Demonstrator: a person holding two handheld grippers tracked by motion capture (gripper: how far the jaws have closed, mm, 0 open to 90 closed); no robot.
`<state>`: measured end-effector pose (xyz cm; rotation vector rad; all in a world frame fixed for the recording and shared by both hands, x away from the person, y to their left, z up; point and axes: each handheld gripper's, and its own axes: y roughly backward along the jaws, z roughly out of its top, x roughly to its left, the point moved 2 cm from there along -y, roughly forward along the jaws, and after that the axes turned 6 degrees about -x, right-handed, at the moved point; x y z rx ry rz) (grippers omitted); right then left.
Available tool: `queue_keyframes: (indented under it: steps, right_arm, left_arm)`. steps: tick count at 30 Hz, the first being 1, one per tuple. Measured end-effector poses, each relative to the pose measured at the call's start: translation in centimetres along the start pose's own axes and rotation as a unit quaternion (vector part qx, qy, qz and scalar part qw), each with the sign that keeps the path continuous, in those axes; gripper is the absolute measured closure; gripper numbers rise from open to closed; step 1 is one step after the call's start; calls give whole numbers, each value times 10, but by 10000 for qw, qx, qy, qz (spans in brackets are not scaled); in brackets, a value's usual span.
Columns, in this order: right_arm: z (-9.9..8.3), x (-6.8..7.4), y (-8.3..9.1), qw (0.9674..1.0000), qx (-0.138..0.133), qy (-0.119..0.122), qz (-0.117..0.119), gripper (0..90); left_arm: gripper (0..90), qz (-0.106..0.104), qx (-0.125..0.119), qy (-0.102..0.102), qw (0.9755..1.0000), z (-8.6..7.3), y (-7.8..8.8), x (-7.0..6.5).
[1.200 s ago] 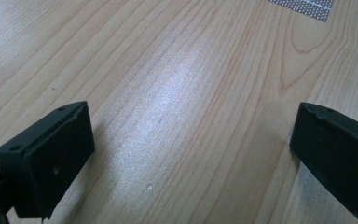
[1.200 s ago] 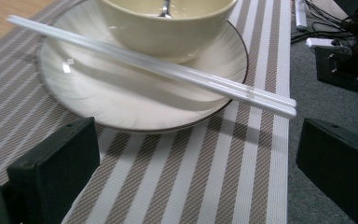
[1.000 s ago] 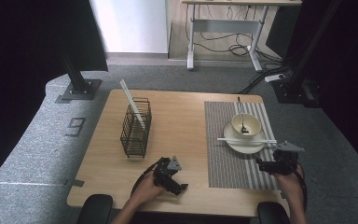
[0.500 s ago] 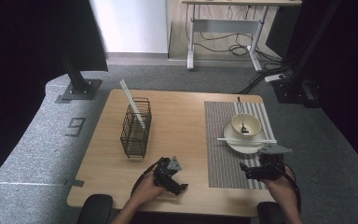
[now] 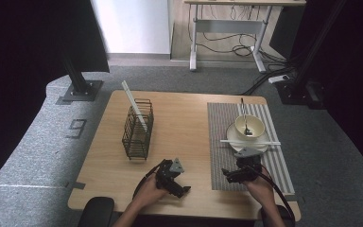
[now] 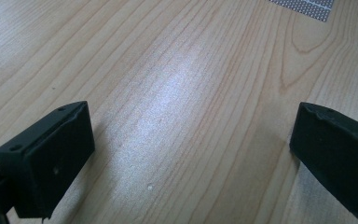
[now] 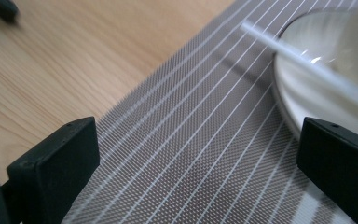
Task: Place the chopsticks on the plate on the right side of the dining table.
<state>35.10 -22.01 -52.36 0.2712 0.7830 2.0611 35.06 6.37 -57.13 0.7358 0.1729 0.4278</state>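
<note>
— Where's the chopstick (image 5: 249,141)?
— Across the plate (image 5: 234,135), lengthwise along the table's near edge, just beyond my right gripper (image 5: 230,175), jaws spread and empty. My left gripper (image 5: 183,191), also spread, sits farther off.

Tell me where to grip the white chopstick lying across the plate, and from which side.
Take the white chopstick at its left end, which sticks out past the plate rim over the striped placemat. There it probably stands clear of the mat. Come from the near side with the right gripper, open jaws astride the thin stick, across its length.
</note>
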Motion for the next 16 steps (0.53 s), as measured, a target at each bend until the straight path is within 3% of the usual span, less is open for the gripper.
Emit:
queue_keyframes:
  steps: [11,16]
  right_arm:
    - [-33,-2,-36,9997,106,-209,58,0]
    - [-38,-6,-37,9984,-37,-531,207,0]
  left_arm:
    - [0,1,5,5,10000,0,0,0]
    - [0,0,6,16,10000,0,0,0]
